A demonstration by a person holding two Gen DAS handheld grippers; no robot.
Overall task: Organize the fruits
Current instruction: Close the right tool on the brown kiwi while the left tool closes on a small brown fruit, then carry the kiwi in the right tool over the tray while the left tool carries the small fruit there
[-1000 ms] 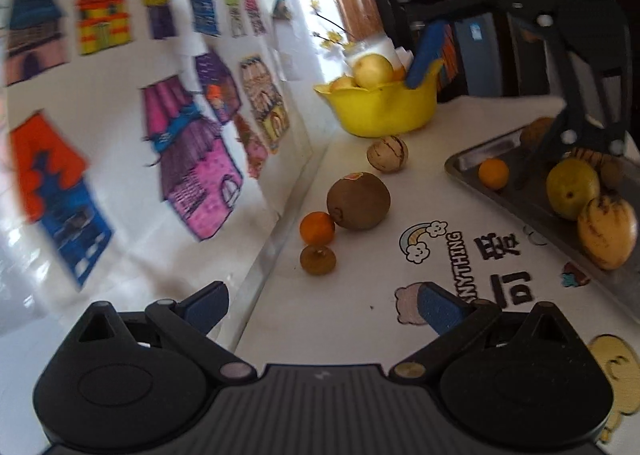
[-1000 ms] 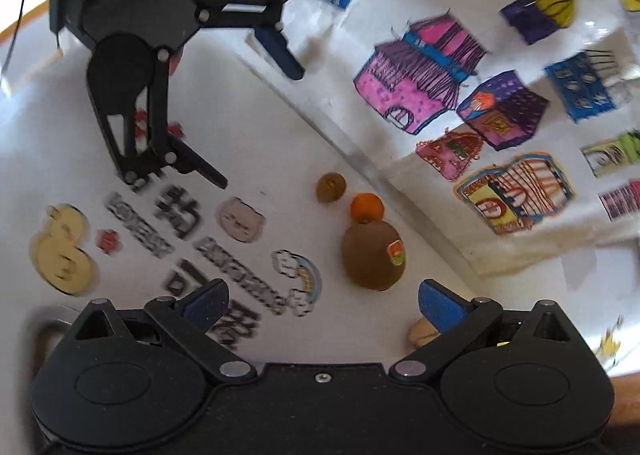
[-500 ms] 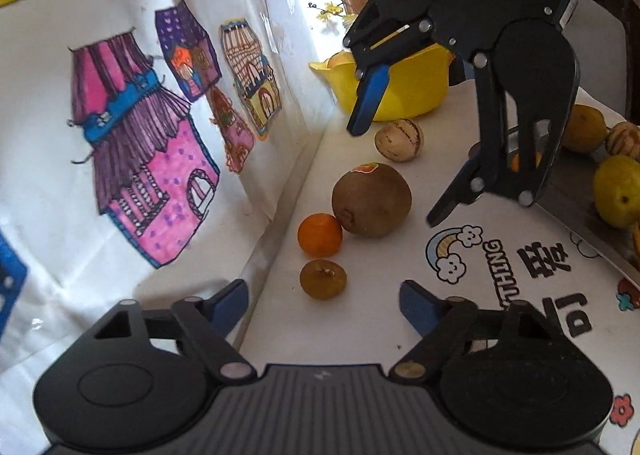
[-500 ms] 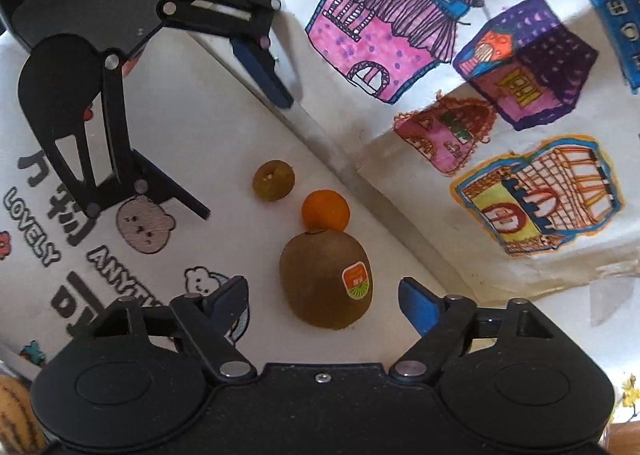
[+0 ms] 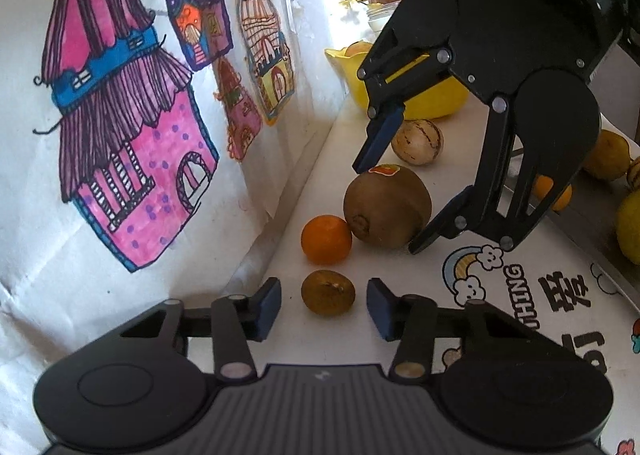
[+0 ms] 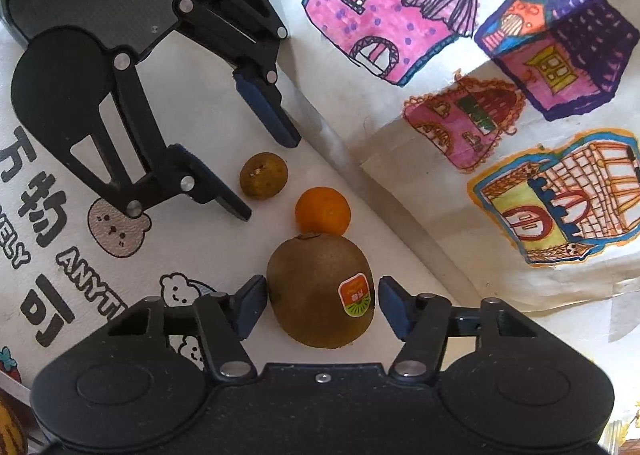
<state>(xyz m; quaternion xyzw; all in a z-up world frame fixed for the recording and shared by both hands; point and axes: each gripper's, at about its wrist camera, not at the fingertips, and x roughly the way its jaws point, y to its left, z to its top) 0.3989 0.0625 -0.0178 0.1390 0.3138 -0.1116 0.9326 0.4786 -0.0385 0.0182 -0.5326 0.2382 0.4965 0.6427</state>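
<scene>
Against the wall lie a small brown fruit (image 5: 328,292) (image 6: 264,175), a small orange (image 5: 326,239) (image 6: 322,211) and a brown kiwi (image 5: 386,207) (image 6: 322,291) with a sticker. My left gripper (image 5: 325,309) (image 6: 266,177) straddles the brown fruit; its jaws are closing, with gaps showing on both sides. My right gripper (image 6: 323,301) (image 5: 388,209) comes down over the kiwi. Its jaws are closing too, the pads very near the kiwi's sides, with a sliver of gap on the right.
A yellow bowl (image 5: 424,95) with fruit stands further along the wall, a pale striped fruit (image 5: 416,142) before it. A metal tray (image 5: 580,223) on the right holds yellow fruits (image 5: 606,155). A cloth wall with drawn houses (image 5: 128,159) rises close beside the fruits.
Both grippers have moved in and down toward the fruits by the wall. Their jaws have narrowed from wide, the left around the brown fruit, the right around the kiwi.
</scene>
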